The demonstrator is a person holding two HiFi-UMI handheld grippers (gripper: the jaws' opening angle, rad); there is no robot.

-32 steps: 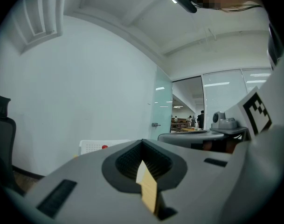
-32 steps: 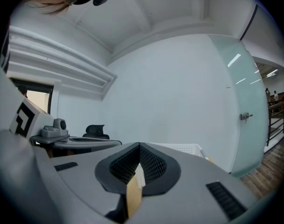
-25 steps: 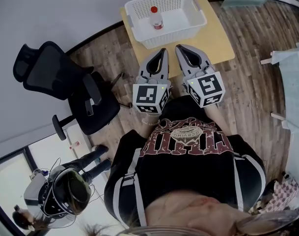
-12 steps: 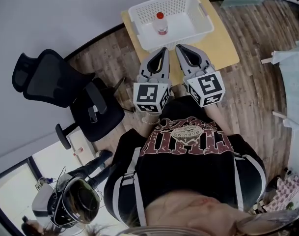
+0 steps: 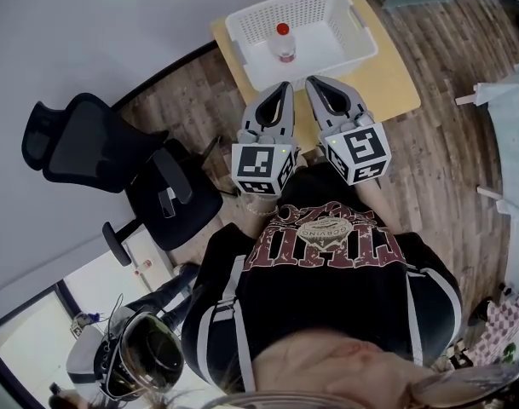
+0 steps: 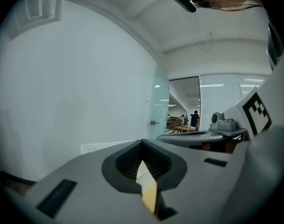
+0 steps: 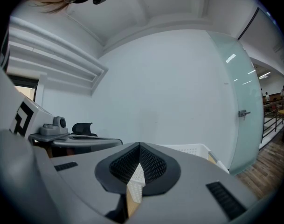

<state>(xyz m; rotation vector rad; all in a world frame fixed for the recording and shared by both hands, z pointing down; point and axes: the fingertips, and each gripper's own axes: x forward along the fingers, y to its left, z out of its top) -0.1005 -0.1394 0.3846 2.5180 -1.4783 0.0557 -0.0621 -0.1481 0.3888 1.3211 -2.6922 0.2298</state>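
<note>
Head view, from above. We hold the left gripper (image 5: 284, 87) and the right gripper (image 5: 313, 82) side by side at the chest, both aimed toward 12 o'clock. Each gripper's fingers (image 6: 86, 174) are pressed together at the tips and pinch nothing; only a thin slit shows between them. At 12 o'clock, just beyond the tips, stands the basket (image 5: 327, 62) on the tabletop (image 5: 389, 79). The bottle (image 5: 285, 43) stands upright inside it, apart from the walls. A chair (image 5: 97, 147) stands at 9 o'clock, well apart. In our judgement the approach goes best with both grippers level and parallel, their tips above the basket's near rim. Count: two grippers, one basket, one bottle, one tabletop, one chair.
</note>
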